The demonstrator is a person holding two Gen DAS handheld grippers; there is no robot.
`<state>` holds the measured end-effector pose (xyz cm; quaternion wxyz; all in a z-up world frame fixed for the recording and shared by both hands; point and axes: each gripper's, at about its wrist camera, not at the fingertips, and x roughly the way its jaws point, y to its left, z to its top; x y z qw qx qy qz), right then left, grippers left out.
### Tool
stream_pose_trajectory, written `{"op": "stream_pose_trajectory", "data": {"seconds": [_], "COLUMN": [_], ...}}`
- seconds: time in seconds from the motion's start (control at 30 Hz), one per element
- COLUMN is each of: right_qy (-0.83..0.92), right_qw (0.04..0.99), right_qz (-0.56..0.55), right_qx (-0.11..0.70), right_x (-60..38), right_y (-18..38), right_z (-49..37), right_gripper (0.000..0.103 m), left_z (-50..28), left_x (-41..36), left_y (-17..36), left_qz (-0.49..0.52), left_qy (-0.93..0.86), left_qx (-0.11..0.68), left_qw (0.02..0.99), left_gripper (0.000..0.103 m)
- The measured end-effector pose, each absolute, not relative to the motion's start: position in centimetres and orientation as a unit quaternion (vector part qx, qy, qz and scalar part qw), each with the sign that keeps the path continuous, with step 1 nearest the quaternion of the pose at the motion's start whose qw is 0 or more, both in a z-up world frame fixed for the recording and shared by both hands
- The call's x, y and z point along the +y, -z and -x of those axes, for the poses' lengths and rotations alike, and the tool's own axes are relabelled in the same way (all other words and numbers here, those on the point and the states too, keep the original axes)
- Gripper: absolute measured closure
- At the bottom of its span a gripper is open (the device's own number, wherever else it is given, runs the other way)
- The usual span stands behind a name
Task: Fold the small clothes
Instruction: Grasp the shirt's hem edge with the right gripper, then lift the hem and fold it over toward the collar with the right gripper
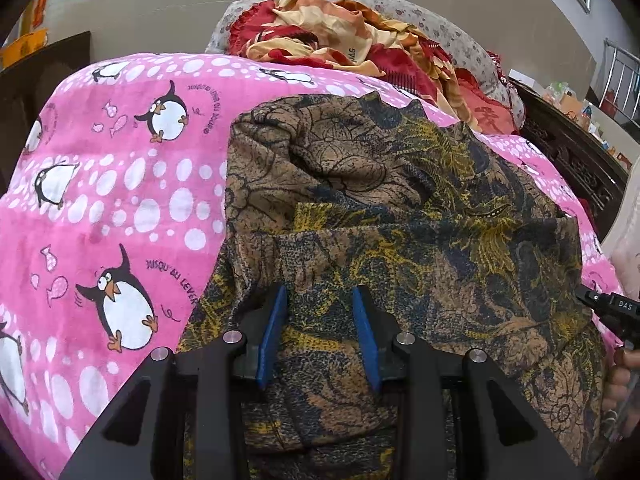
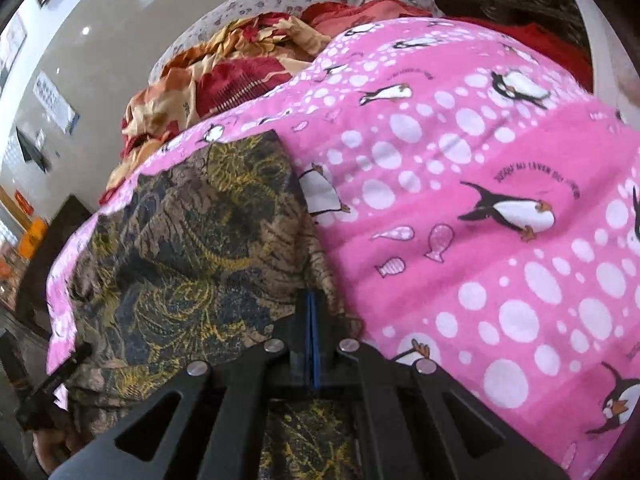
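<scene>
A brown, navy and yellow patterned garment [image 1: 400, 200] lies crumpled on a pink penguin-print blanket [image 1: 120, 200]. My left gripper [image 1: 319, 320] is at the garment's near edge, and a thick bunch of cloth fills the gap between its blue pads [image 1: 272, 336]. In the right wrist view the same garment [image 2: 192, 240] lies to the left. My right gripper [image 2: 312, 320] has its pads pressed tight together at the garment's right edge, where the cloth rises up to them. The other gripper's black tip [image 2: 52, 384] shows at the lower left.
A heap of red, orange and cream bedding [image 1: 340, 36] and a floral grey pillow [image 1: 452, 36] lie at the far end of the bed. A dark carved bed frame [image 1: 572, 152] runs along the right. A hand [image 1: 624, 384] is at the right edge.
</scene>
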<state>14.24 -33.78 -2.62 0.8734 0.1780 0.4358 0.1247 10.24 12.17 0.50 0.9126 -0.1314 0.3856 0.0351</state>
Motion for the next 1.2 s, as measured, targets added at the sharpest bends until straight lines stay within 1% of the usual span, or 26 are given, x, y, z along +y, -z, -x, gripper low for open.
{"op": "stream_pose_trajectory", "data": {"seconds": [0.03, 0.2, 0.23, 0.3, 0.33, 0.37, 0.4, 0.5, 0.6, 0.7, 0.73, 0.77, 0.8, 0.87, 0.9, 0.93, 0.97, 1.13, 1.2], "right_qy": [-0.121, -0.099, -0.048, -0.032, -0.026, -0.02, -0.018, -0.037, -0.114, -0.18, -0.172, -0.152, -0.117, -0.051, -0.041, -0.022, -0.017, -0.046, -0.086], "right_qw": [0.874, 0.88, 0.881, 0.862, 0.863, 0.872, 0.883, 0.913, 0.915, 0.9, 0.9, 0.902, 0.902, 0.898, 0.889, 0.885, 0.885, 0.925, 0.932], "right_qz": [-0.182, -0.192, -0.196, -0.269, -0.27, -0.251, -0.232, -0.197, -0.146, -0.084, -0.054, -0.034, -0.022, -0.048, -0.096, -0.13, -0.132, -0.06, -0.017], "right_qx": [0.433, 0.423, 0.428, 0.428, 0.425, 0.419, 0.406, 0.355, 0.357, 0.388, 0.397, 0.402, 0.415, 0.435, 0.446, 0.447, 0.446, 0.373, 0.351], "right_x": [-34.1, -34.3, -35.2, -37.8, -38.2, -37.9, -37.5, -35.8, -31.4, -27.0, -26.2, -26.1, -26.7, -28.9, -30.6, -32.4, -32.8, -31.9, -30.0], "right_y": [2.6, 2.5, 2.7, 3.6, 3.4, 2.8, 1.9, -1.7, -3.7, -3.2, -2.6, -1.8, -0.4, 1.4, 2.1, 2.2, 2.0, -2.3, -3.8], "right_z": [-14.2, -14.3, -14.2, -14.2, -14.0, -13.9, -13.7, -13.9, -15.8, -17.5, -17.9, -18.2, -18.8, -19.7, -19.9, -19.7, -19.5, -14.7, -12.1], "right_gripper": [0.103, 0.103, 0.103, 0.103, 0.103, 0.103, 0.099, 0.099, 0.099, 0.099, 0.099, 0.102, 0.103, 0.103, 0.103, 0.103, 0.103, 0.103, 0.1], "left_z": [-10.3, -10.5, -10.6, -10.5, -10.5, -10.5, -10.5, -10.6, -10.7, -10.6, -10.7, -10.7, -10.7, -10.8, -10.8, -10.8, -10.8, -10.8, -10.8], "left_x": [12.2, 11.4, 11.4, 11.6, 11.7, 11.8, 11.9, 12.0, 12.0, 12.0, 12.1, 12.1, 12.0, 11.9, 11.9, 11.9, 12.0, 12.0, 12.0], "left_y": [-0.5, -0.5, -0.5, -0.5, -0.4, -0.4, -0.4, -0.3, -0.3, -0.3, -0.2, -0.2, -0.2, -0.2, -0.2, -0.2, -0.2, -0.2, -0.2], "left_qz": [0.132, 0.122, 0.122, 0.128, 0.134, 0.14, 0.146, 0.145, 0.141, 0.146, 0.149, 0.149, 0.148, 0.147, 0.146, 0.146, 0.147, 0.147, 0.147], "left_qy": [-0.033, -0.022, -0.022, -0.02, -0.019, -0.018, -0.018, -0.019, -0.022, -0.02, -0.019, -0.018, -0.019, -0.02, -0.021, -0.021, -0.021, -0.021, -0.021], "left_qx": [0.386, 0.388, 0.388, 0.386, 0.385, 0.383, 0.382, 0.383, 0.385, 0.384, 0.383, 0.383, 0.383, 0.384, 0.385, 0.385, 0.384, 0.385, 0.385], "left_qw": [0.913, 0.913, 0.913, 0.913, 0.913, 0.913, 0.912, 0.912, 0.912, 0.912, 0.911, 0.911, 0.911, 0.911, 0.911, 0.911, 0.911, 0.911, 0.911], "left_gripper": [0.086, 0.07, 0.07, 0.07, 0.07, 0.07, 0.07, 0.07, 0.07, 0.07, 0.07, 0.07, 0.07, 0.07, 0.07, 0.07, 0.07, 0.07, 0.07]}}
